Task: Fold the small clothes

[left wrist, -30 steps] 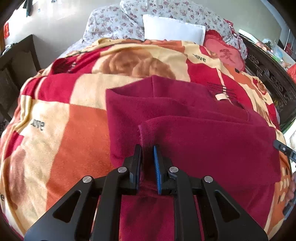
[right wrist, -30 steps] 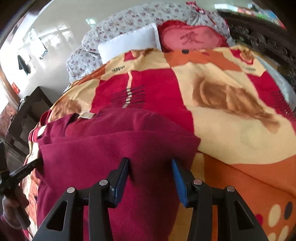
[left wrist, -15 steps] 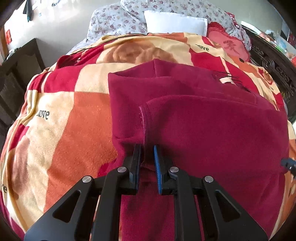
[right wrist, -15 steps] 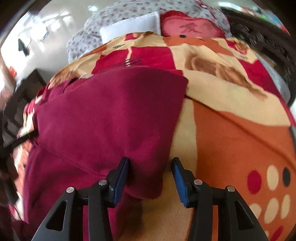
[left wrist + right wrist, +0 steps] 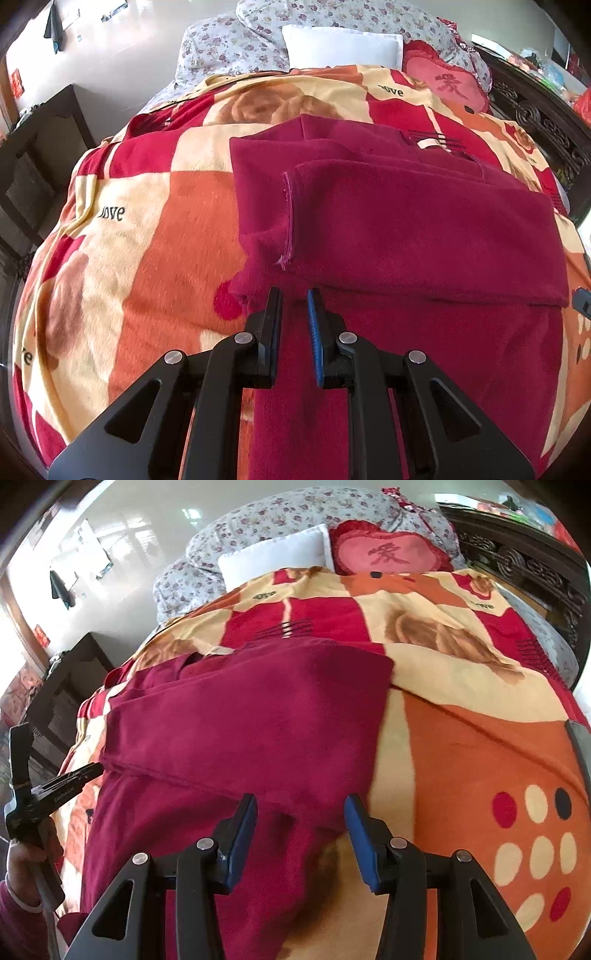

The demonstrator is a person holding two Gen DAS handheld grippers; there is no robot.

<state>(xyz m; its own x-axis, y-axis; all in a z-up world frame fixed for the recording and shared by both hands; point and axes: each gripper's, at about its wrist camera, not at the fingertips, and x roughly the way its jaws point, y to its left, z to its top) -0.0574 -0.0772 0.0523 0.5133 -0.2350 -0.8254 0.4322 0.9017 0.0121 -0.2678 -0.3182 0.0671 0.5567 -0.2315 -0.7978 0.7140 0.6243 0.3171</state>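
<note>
A dark red fleece garment point(image 5: 406, 229) lies on the bed, with its near part folded over onto the rest. It also shows in the right wrist view point(image 5: 251, 720). My left gripper point(image 5: 294, 299) hovers just short of the fold's near left corner. Its jaws stand slightly apart with nothing between them. My right gripper point(image 5: 301, 805) is open and empty, just above the fold's near right edge. The left gripper also shows in the right wrist view point(image 5: 74, 779), at the garment's left side.
The bed is covered by a red, orange and cream blanket point(image 5: 155, 236). A white pillow point(image 5: 343, 48), floral bedding and a red heart cushion point(image 5: 388, 552) lie at the head. Dark carved wood point(image 5: 524, 568) runs along the right; a dark cabinet point(image 5: 33, 155) stands left.
Both grippers carried the near part of the garment forward and laid it down. The left gripper let go of the cloth and both have drawn back toward me.
</note>
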